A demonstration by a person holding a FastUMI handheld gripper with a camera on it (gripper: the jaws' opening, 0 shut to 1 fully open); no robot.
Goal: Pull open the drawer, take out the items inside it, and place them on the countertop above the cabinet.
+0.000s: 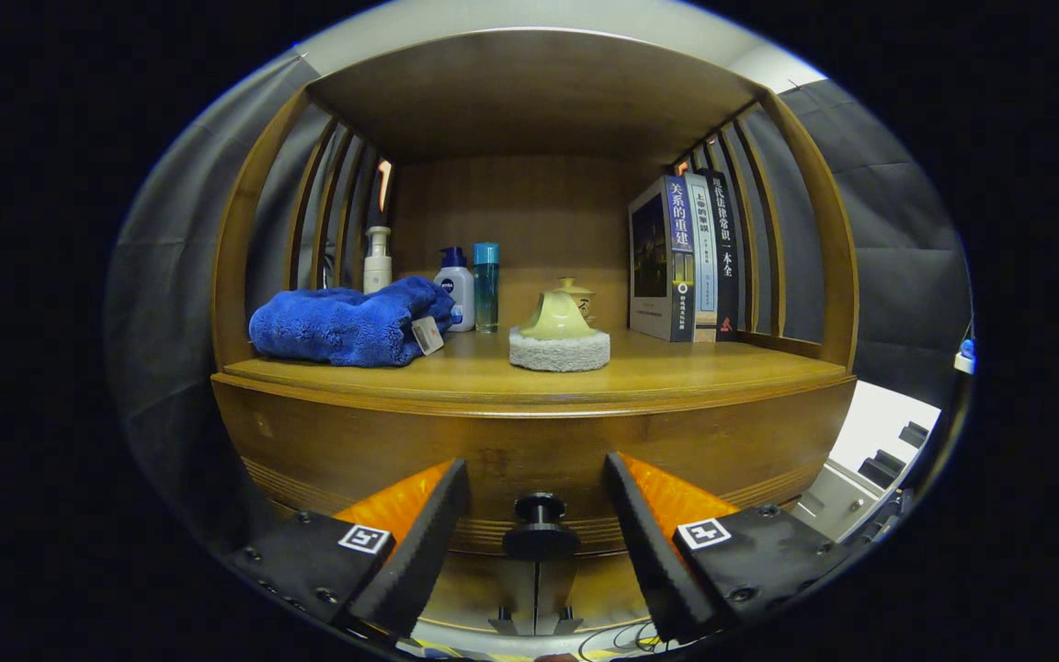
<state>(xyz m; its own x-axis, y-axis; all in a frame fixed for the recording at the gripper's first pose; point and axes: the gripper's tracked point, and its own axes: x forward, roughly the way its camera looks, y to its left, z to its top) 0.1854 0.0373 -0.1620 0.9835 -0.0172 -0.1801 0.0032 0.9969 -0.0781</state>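
Note:
A wooden cabinet fills the scene, its drawer front (529,450) shut just under the countertop (677,372). A dark round knob (540,526) sticks out of the drawer front low down. My gripper (537,496) is open, one finger on each side of the knob with a gap on both sides, touching nothing. The drawer's contents are hidden.
On the countertop lie a folded blue towel (346,324), a white pump bottle (377,262), a white bottle with a blue cap (456,285), a clear blue bottle (486,285), a lidded ceramic pot (557,317) on a grey pad, and upright books (681,257). Slatted sides and a roof enclose the shelf.

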